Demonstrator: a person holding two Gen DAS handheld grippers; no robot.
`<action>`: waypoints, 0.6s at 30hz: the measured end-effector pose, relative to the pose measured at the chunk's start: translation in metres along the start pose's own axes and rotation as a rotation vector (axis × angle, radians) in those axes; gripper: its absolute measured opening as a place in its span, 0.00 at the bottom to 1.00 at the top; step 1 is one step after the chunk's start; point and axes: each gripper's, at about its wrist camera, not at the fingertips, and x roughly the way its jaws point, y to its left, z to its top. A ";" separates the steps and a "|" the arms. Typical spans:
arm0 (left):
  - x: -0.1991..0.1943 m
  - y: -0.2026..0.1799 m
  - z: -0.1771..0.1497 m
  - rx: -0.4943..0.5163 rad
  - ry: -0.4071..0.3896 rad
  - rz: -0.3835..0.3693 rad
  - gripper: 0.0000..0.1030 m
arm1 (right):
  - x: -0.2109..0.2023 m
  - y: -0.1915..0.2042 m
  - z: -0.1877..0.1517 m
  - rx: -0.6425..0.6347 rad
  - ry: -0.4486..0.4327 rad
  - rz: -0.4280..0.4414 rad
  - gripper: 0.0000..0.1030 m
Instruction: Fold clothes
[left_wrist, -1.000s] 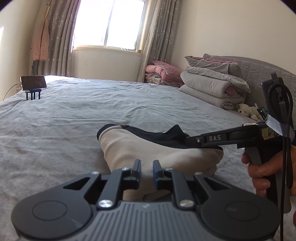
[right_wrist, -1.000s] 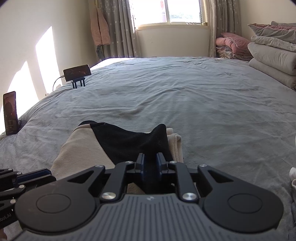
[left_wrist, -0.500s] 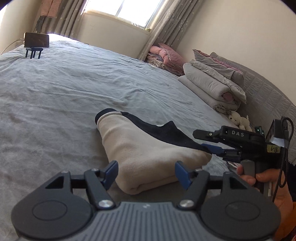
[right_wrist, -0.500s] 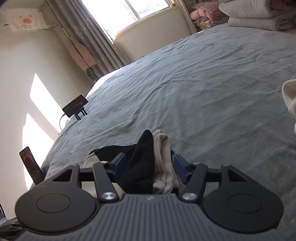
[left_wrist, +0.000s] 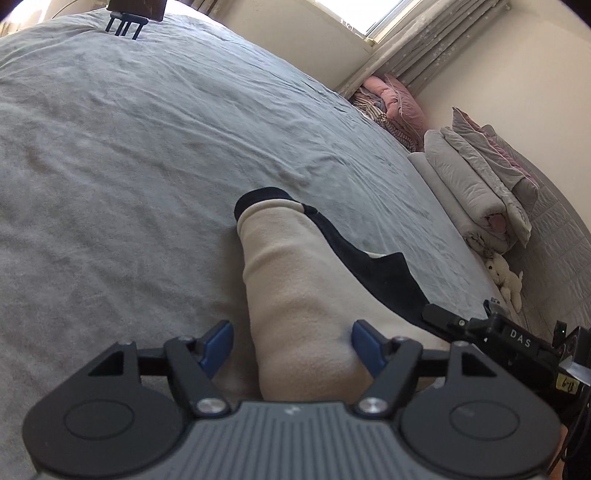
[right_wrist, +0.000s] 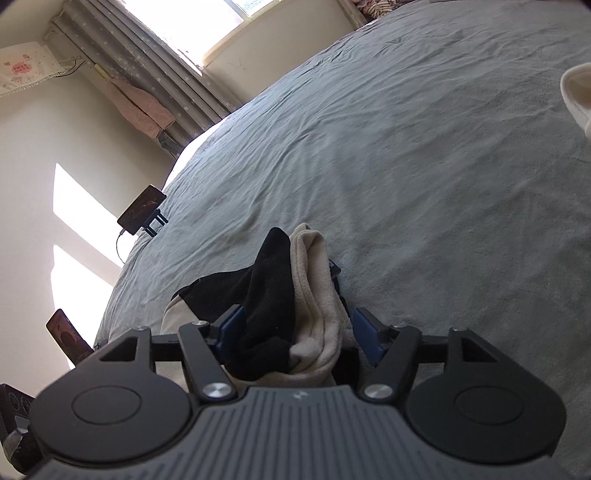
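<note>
A folded beige-and-black garment (left_wrist: 306, 295) lay on the grey bed (left_wrist: 129, 166), near its front edge. The left gripper (left_wrist: 291, 345) had its blue-tipped fingers (left_wrist: 218, 343) spread wide, straddling the garment's near end without clamping it. The right gripper (right_wrist: 295, 332) was likewise released, its fingers (right_wrist: 365, 332) parted around the bunched black and beige layers; whether the pads touched cloth was hard to tell. A phone on a stand (right_wrist: 142, 216) stood at the bed's far side.

home bedroom: grey bed (left_wrist: 147, 147), folded quilts (left_wrist: 476, 177), curtained window (right_wrist: 155, 70).
</note>
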 end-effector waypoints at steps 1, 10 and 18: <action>0.001 -0.004 0.001 0.011 0.000 0.019 0.71 | 0.000 -0.001 0.000 0.001 0.001 -0.003 0.69; 0.003 -0.035 0.004 0.140 -0.008 0.185 0.76 | 0.001 -0.001 -0.001 -0.035 0.000 -0.044 0.75; 0.004 -0.044 0.003 0.197 -0.016 0.255 0.80 | 0.003 -0.001 -0.001 -0.041 0.001 -0.054 0.77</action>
